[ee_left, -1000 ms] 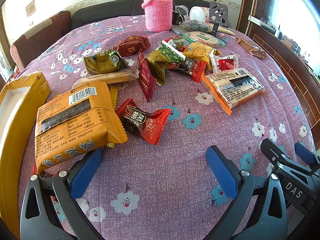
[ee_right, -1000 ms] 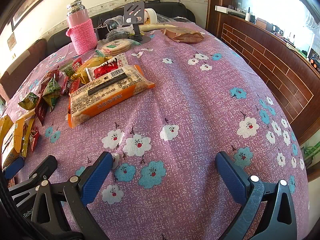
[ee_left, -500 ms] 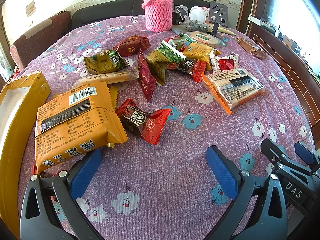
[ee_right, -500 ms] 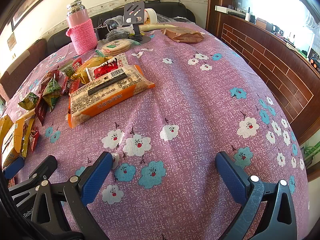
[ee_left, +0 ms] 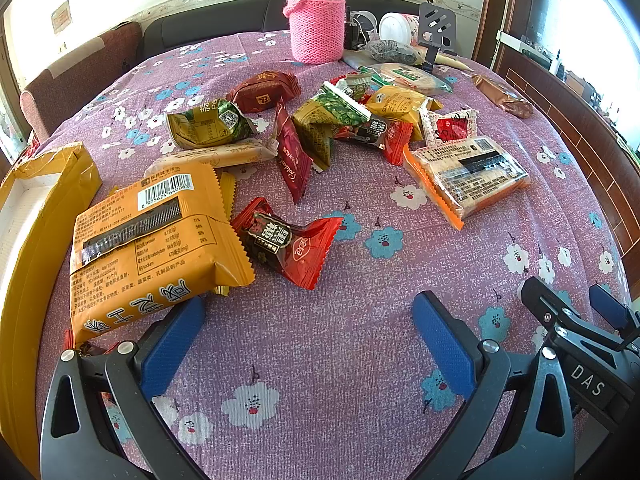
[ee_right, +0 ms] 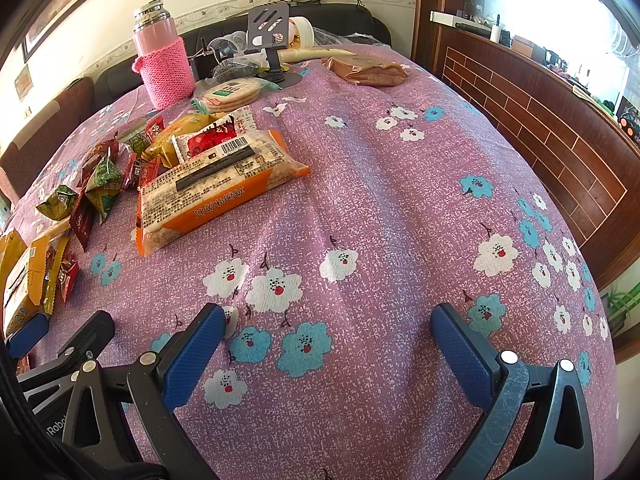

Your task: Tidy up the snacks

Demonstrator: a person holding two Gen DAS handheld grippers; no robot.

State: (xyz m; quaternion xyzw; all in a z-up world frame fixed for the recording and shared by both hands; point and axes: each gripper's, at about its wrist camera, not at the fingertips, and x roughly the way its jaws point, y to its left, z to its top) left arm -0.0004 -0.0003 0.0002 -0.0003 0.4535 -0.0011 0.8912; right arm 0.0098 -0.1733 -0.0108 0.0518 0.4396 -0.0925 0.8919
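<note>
Snack packets lie scattered on a purple flowered tablecloth (ee_left: 320,360). A big orange packet (ee_left: 144,240) lies front left, with a red candy packet (ee_left: 286,242) beside it. A clear orange-edged cracker pack (ee_left: 468,178) rests to the right; it also shows as the cracker pack (ee_right: 216,188) in the right wrist view. Green, dark red and yellow packets (ee_left: 320,128) cluster in the middle. My left gripper (ee_left: 308,320) hangs open just in front of the orange packet, holding nothing. My right gripper (ee_right: 326,330) stands open over bare cloth.
A yellow cardboard box (ee_left: 28,216) lies open at the far left edge. A pink knitted-sleeve flask (ee_left: 316,20), a phone stand (ee_left: 436,28), a round biscuit pack (ee_right: 230,94) and a brown bag (ee_right: 372,72) stand at the back. A wooden wall (ee_right: 540,132) runs along the right.
</note>
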